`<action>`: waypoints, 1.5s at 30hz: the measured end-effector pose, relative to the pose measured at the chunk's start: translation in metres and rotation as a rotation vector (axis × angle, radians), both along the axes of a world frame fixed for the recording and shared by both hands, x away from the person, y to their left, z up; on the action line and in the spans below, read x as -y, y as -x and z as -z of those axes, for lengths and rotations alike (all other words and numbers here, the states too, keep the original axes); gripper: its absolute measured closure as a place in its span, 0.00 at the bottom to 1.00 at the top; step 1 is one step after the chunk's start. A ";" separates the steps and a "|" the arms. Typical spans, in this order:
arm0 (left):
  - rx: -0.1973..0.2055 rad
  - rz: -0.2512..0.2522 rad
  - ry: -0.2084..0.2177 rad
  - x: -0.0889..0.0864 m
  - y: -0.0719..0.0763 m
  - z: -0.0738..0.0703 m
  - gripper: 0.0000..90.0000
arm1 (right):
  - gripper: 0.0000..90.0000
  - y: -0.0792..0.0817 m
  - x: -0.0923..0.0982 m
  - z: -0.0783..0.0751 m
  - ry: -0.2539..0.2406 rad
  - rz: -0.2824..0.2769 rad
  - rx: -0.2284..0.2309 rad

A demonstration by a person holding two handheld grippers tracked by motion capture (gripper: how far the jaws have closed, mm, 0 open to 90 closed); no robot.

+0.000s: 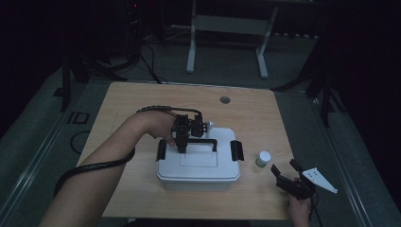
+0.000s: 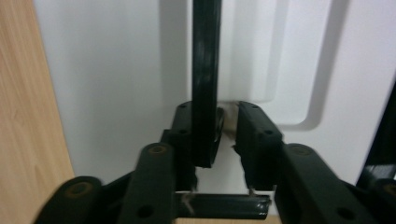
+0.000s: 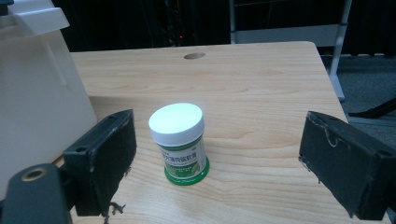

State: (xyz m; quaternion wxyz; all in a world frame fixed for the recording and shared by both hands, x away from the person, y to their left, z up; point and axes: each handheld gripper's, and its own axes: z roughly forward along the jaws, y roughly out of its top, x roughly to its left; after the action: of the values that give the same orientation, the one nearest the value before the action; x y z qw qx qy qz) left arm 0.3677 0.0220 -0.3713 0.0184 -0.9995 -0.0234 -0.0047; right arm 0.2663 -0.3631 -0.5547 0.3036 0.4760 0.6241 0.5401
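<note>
Dim room, wood table (image 1: 142,104) w/ white box (image 1: 198,168) mid-table: my left gripper (image 1: 182,147) nearly pinching its black handle (image 1: 201,142), right gripper (image 1: 286,176) spread beside the jar (image 1: 263,159) right of box, so next prob squeeze tight n lift.
</note>
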 end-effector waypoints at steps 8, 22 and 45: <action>-0.010 -0.035 -0.021 0.004 0.000 0.001 0.92 | 0.12 0.000 0.000 0.000 0.001 0.000 -0.001; -0.044 -0.020 0.006 0.002 -0.006 -0.001 0.93 | 0.12 0.000 0.000 0.000 -0.004 0.000 -0.003; 0.011 -0.034 0.046 -0.010 -0.001 -0.044 0.93 | 0.12 0.000 0.001 0.000 -0.010 0.000 -0.004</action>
State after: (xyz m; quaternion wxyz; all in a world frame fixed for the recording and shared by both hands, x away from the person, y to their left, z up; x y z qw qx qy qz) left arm 0.3687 0.0322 -0.3274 -0.0049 -0.9991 -0.0403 -0.0094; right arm 0.2664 -0.3638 -0.5547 0.2999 0.4786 0.6222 0.5421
